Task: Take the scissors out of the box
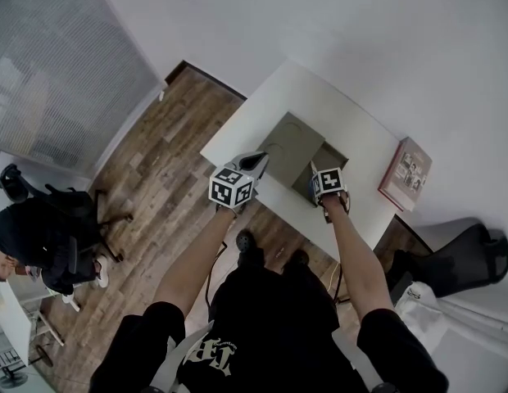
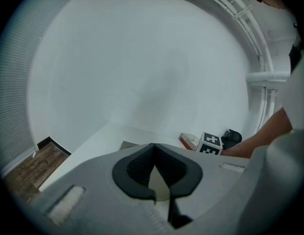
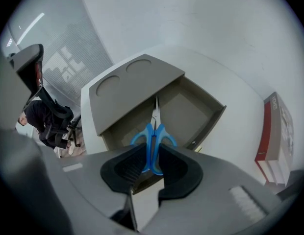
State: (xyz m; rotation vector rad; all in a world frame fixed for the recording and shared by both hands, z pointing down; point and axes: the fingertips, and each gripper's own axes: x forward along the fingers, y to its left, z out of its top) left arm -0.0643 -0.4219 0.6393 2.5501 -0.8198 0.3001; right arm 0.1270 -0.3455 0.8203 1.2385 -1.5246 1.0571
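Note:
Blue-handled scissors (image 3: 153, 145) hang between the pads of my right gripper (image 3: 153, 152), which is shut on the handles, blades pointing down at the box. The grey cardboard box (image 3: 189, 112) lies open below, its lid (image 3: 132, 84) folded back to the left. In the head view my right gripper (image 1: 315, 169) hovers over the open box (image 1: 326, 164); the scissors are hidden there. My left gripper (image 1: 260, 161) sits at the near edge of the lid (image 1: 288, 146). Its jaws (image 2: 153, 148) are shut with nothing between them.
The box rests on a white table (image 1: 262, 109) against a white wall. A red book (image 1: 405, 174) lies at the table's right end. A black office chair (image 1: 459, 264) stands to the right, and a person sits at another chair (image 1: 70, 215) on the far left.

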